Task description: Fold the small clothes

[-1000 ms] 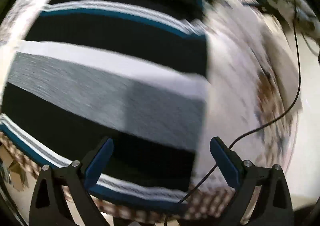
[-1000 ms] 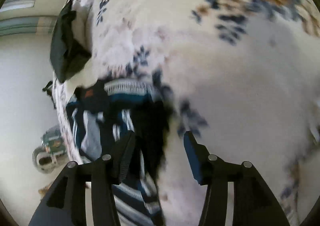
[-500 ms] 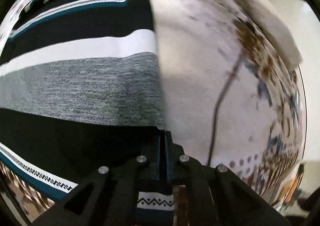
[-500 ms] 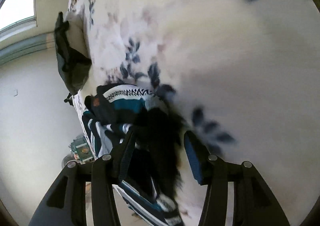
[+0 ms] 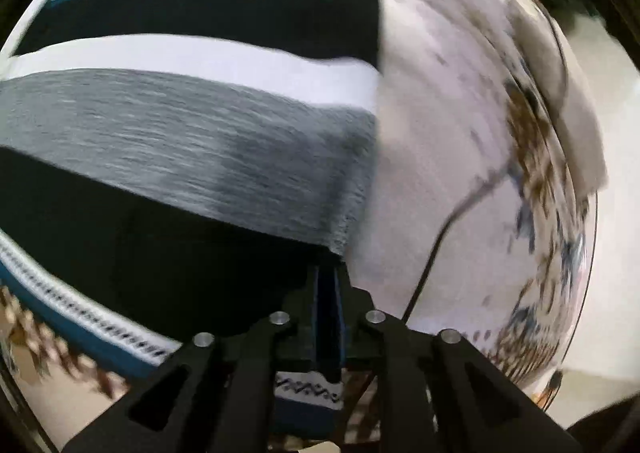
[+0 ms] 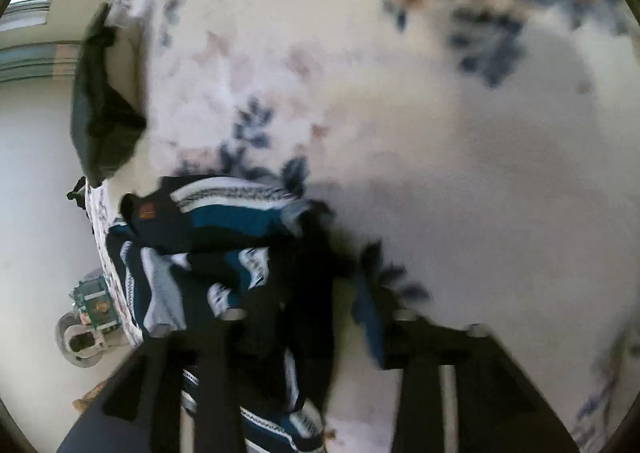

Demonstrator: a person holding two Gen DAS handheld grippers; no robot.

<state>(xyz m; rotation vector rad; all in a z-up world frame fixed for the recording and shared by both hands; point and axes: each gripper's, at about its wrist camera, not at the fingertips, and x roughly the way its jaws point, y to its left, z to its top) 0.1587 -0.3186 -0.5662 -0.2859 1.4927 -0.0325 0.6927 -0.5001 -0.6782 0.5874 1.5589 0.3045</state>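
Garments: one striped sweater (image 5: 192, 141), banded in black, white, grey and teal; one dark green cloth (image 6: 100, 105) hanging off the far edge of the bed.
Grippers: two, one in each view.
Left gripper (image 5: 328, 285): the jaws stand nearly together with only a thin slot between the blue pads; they have just been easing apart a little from a full close. The sweater's side edge runs right down to the fingertips, and the patterned hem shows below the pads, so the fabric looks pinched between them.
Right gripper (image 6: 304, 301): the jaws stand at a middling gap and have just been opening. A dark fold of the sweater hangs between the two fingers; the picture is too blurred to say whether the pads press on it.
Sweater's place: it lies on the flowered bedspread (image 5: 440, 125), flat and spread in the left view, bunched in a heap at the bed's edge in the right view.
Nearby: one thin black cable (image 5: 436, 237) runs across the bedspread just beside the left fingers; one pale pillow (image 5: 568, 101) lies near the far right edge.
On the floor: a small round appliance (image 6: 84, 337) stands beside the bed, well apart from the grippers.
Blur: both views are smeared.
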